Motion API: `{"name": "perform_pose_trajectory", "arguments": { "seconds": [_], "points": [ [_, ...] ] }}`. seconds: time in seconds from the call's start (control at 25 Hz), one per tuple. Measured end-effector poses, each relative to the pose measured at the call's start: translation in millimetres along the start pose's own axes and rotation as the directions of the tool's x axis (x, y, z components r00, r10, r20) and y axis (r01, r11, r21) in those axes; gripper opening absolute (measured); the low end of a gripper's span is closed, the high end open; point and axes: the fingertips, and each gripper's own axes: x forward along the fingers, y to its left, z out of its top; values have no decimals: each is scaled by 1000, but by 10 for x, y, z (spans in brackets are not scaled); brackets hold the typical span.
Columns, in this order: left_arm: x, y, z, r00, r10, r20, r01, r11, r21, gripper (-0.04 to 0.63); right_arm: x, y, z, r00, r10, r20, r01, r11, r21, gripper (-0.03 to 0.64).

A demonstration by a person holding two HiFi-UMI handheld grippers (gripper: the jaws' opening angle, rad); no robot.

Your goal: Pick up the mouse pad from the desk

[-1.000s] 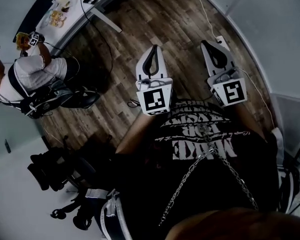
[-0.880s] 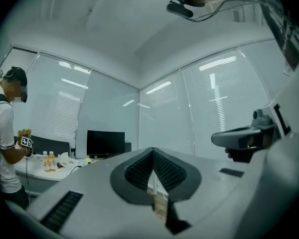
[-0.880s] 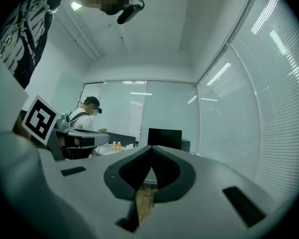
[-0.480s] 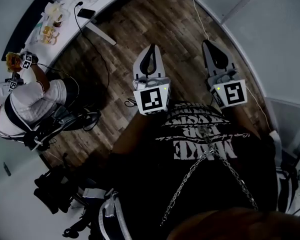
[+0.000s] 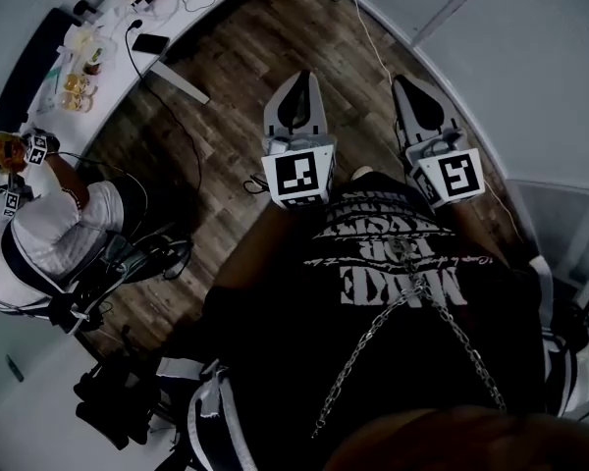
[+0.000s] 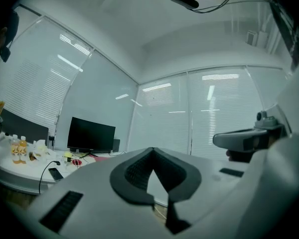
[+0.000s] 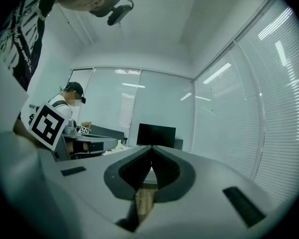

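Note:
My left gripper (image 5: 296, 75) and right gripper (image 5: 402, 81) point level, side by side above the wooden floor (image 5: 245, 77), in front of my chest. Both are shut with nothing between the jaws; the dark pads meet at the tip in the left gripper view (image 6: 152, 149) and in the right gripper view (image 7: 151, 147). The white desk (image 5: 182, 13) curves along the upper left of the head view, well away from both grippers. I cannot pick out a mouse pad on it from here.
On the desk lie a phone (image 5: 149, 43), bottles (image 5: 74, 84) and cables, and a black monitor (image 6: 91, 134) stands on it. Another person (image 5: 49, 243) sits at the left holding marker-cube grippers (image 5: 34, 147). Black chairs (image 5: 108, 400) stand at lower left. Glass walls with blinds (image 7: 229, 118) close off the room.
Both grippers have moved level across the floor, still shut and empty. In the head view the desk and the seated person have slid down and to the left.

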Motion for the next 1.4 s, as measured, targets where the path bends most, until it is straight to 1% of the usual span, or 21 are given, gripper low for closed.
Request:
{"name": "perform_pose_trajectory", "arguments": {
  "seconds": [0.08,0.16,0.24,0.36,0.44,0.52,0.64,0.84,0.92,1.04,1.16,1.24,1.4],
  "points": [
    [24,-2,-20,1000,1,-7,-1,1000,2,5,16,-17,-36,1000,4,-12,-4,1000,5,-2],
    [27,20,-125,999,2,-51,-2,1000,1,5,67,-7,-71,1000,22,-20,-22,1000,18,-2],
    [30,65,-218,996,8,-87,-8,1000,4,5,169,23,-62,998,57,-11,-57,998,34,-2],
    [76,223,-204,995,50,-81,-49,999,16,5,380,110,-35,992,122,9,-123,992,25,-2],
    [133,337,-174,993,85,-76,-85,996,2,5,528,144,-78,986,168,2,-168,986,23,-2],
    [222,424,-137,991,118,-70,-119,993,-18,5,697,139,-85,976,219,8,-219,975,37,-2],
    [407,499,-121,985,157,-78,-160,987,-29,5,991,55,-91,958,285,16,-285,955,78,-2],
    [786,503,-289,973,189,-129,-192,981,-12,5,1372,-260,-208,942,336,13,-335,938,92,-2],
    [976,467,-318,971,194,-138,-197,980,-5,5,1478,-459,-247,941,339,12,-339,936,96,-2],
    [1336,522,-272,968,217,-125,-219,976,-2,5,1681,-771,-303,941,338,12,-337,933,123,-2],
    [1709,576,-218,964,241,-115,-243,970,-2,5,1802,-979,-325,930,368,21,-368,922,122,-1],
    [1962,487,-177,966,234,-107,-235,972,11,5,1857,-1151,-325,924,380,38,-381,918,109,-1],
    [2334,176,-123,976,198,-95,-195,980,41,5,1954,-1541,-299,922,384,47,-386,915,120,-2]
  ]
}}
